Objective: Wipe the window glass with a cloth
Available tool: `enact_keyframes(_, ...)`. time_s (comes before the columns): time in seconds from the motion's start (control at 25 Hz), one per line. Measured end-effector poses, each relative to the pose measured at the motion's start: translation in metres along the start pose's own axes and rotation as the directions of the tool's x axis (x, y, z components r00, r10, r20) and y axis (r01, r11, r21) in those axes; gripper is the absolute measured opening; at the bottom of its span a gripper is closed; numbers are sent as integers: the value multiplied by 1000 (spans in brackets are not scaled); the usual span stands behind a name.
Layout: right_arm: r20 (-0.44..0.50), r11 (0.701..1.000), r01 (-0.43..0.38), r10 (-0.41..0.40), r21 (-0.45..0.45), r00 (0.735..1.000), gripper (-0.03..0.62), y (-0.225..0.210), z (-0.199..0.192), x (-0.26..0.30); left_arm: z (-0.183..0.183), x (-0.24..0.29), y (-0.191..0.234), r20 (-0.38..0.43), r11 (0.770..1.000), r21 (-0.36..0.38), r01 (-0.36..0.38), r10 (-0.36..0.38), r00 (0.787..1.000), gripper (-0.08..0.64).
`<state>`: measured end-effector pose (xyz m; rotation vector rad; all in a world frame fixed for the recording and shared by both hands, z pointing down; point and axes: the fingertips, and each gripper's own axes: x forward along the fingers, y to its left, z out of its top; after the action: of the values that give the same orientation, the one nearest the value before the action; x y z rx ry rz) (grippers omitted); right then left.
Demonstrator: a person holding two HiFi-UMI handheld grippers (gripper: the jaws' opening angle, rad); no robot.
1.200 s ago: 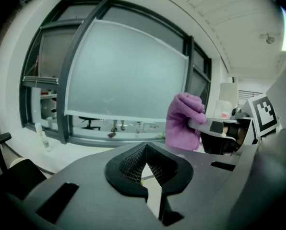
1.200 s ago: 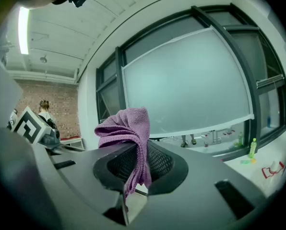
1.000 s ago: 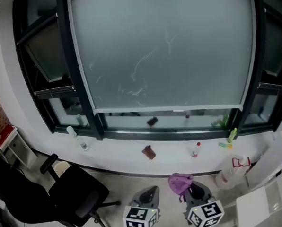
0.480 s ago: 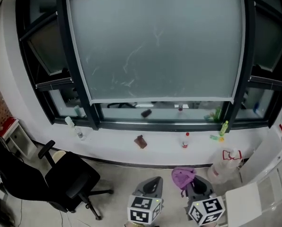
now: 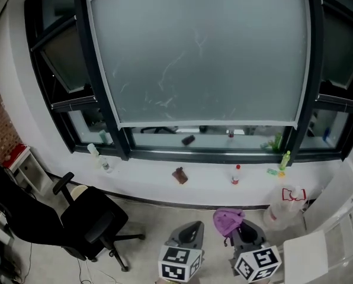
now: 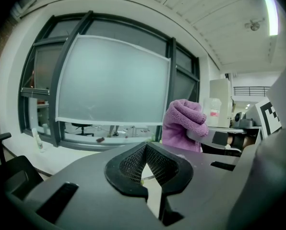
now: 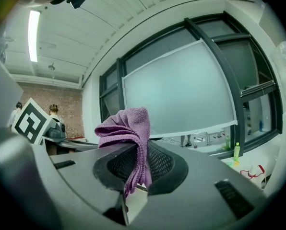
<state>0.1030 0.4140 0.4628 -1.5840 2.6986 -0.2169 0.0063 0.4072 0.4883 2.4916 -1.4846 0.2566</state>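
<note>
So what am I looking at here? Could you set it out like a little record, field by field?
Setting: window glass, pale, with faint streaks
Right gripper: jaws shut on purple cloth
Left gripper: jaws together, holding nothing
Contact: cloth is away from the glass; wiping not yet begun
Sill: small bottles, a dark brown object
Floor: black office chair at left

Even, soft light; the window glass glows pale; a ceiling strip light glares; fisheye bends edges, corners black.
</note>
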Motion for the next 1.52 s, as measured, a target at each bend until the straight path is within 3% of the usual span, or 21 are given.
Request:
enact_keyframes(0.4, 5, 1000, 19, -19, -3, 1000, 49, -25, 5, 55, 18, 52, 39, 5, 1000, 20, 0, 0, 1000, 5)
enact_keyframes(1.52, 12, 996, 81, -80, -42, 997, 50, -94, 62, 334, 119, 257, 233, 0, 997, 55, 48, -48, 999, 5)
